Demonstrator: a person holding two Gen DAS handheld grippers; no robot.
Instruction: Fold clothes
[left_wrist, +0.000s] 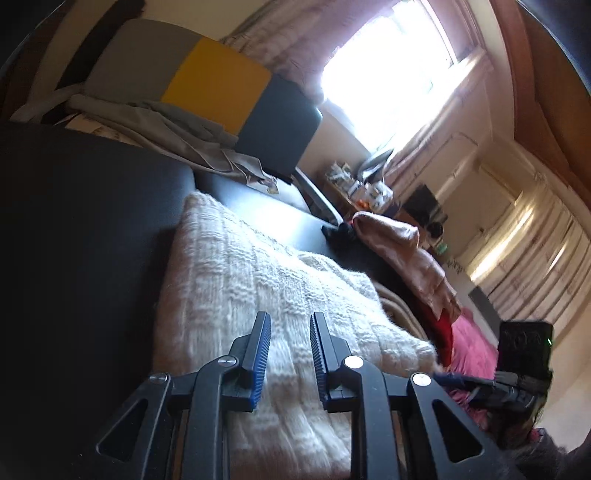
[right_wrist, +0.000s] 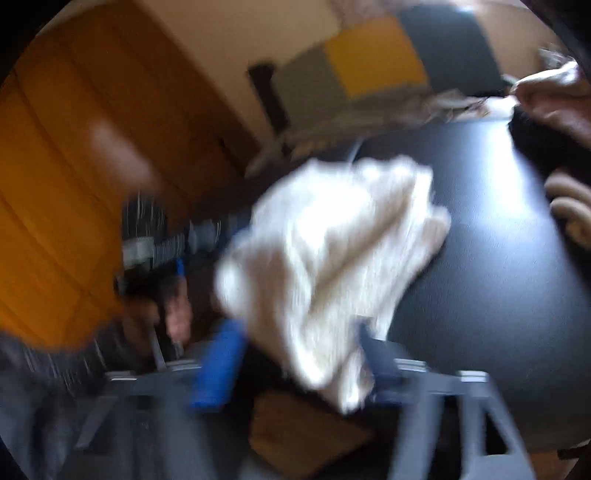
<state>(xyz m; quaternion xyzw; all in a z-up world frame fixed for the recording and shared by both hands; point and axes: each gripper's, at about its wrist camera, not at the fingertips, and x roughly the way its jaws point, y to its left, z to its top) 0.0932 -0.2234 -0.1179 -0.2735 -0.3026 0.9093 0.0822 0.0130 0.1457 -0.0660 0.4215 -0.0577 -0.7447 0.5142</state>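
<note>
Sweater (left_wrist: 266, 280) on black table (left_wrist: 81, 229)

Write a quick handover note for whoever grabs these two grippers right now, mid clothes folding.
Left gripper: jaws a little apart, nothing between them, over the cream knit sweater lying on the black table.
Right gripper: jaws wide, sweater corner bunched between them; the blur hides whether the pads touch it.
Other clothes are heaped at the table's far edge.
Done: the sweater looks partly folded.
Left: finish and flatten it, then probably the heap.
</note>
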